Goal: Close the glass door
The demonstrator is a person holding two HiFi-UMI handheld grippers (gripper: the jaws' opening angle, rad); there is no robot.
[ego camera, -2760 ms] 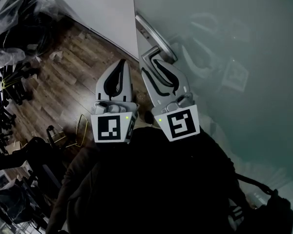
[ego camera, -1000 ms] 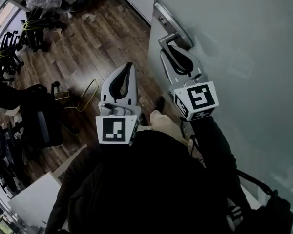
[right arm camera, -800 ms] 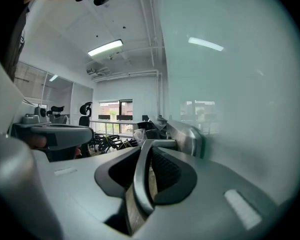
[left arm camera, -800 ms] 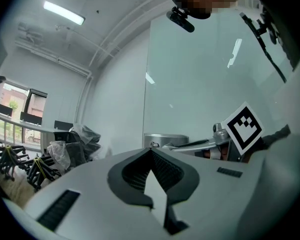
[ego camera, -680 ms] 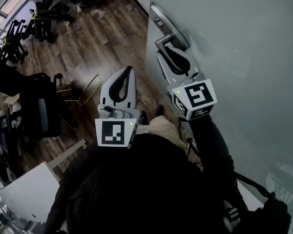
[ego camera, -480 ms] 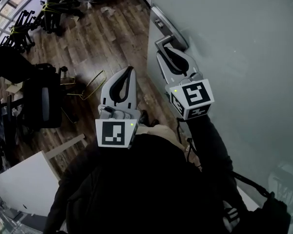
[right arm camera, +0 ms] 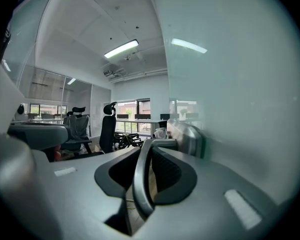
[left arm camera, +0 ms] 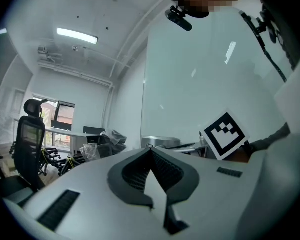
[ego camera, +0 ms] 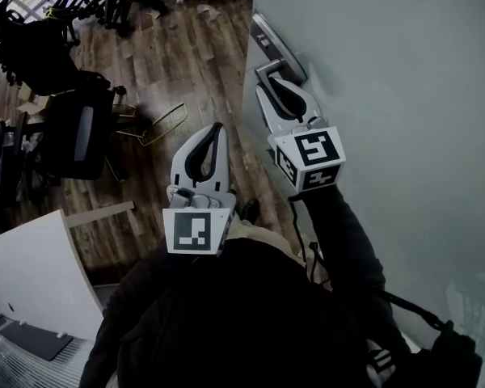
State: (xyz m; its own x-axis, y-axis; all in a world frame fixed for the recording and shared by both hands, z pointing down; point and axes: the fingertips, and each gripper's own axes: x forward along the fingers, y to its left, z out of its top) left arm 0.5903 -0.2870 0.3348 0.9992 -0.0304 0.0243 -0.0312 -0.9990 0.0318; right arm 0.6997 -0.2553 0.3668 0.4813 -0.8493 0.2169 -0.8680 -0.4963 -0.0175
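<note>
The frosted glass door [ego camera: 388,95] fills the right of the head view, its edge running down past a metal lock plate [ego camera: 273,40]. My right gripper [ego camera: 269,83] is shut on the door's metal lever handle [ego camera: 267,69]. In the right gripper view the handle [right arm camera: 141,179] passes between the closed jaws of the right gripper [right arm camera: 149,145], with the lock plate [right arm camera: 186,134] and the glass door [right arm camera: 240,99] just beyond. My left gripper [ego camera: 217,130] hangs shut and empty over the floor, left of the door's edge. In its own view the left gripper [left arm camera: 150,152] holds nothing.
Dark wooden floor [ego camera: 202,71] lies left of the door. Black office chairs [ego camera: 73,128] stand at the left, with more stacked at the top left. A yellow wire frame [ego camera: 160,123] lies on the floor. A white desk corner [ego camera: 32,273] is at the lower left.
The right gripper has stayed shut on the handle while the door swung across the room. Chairs and the white desk have slid into view at the left. The left gripper sits lower in the picture.
</note>
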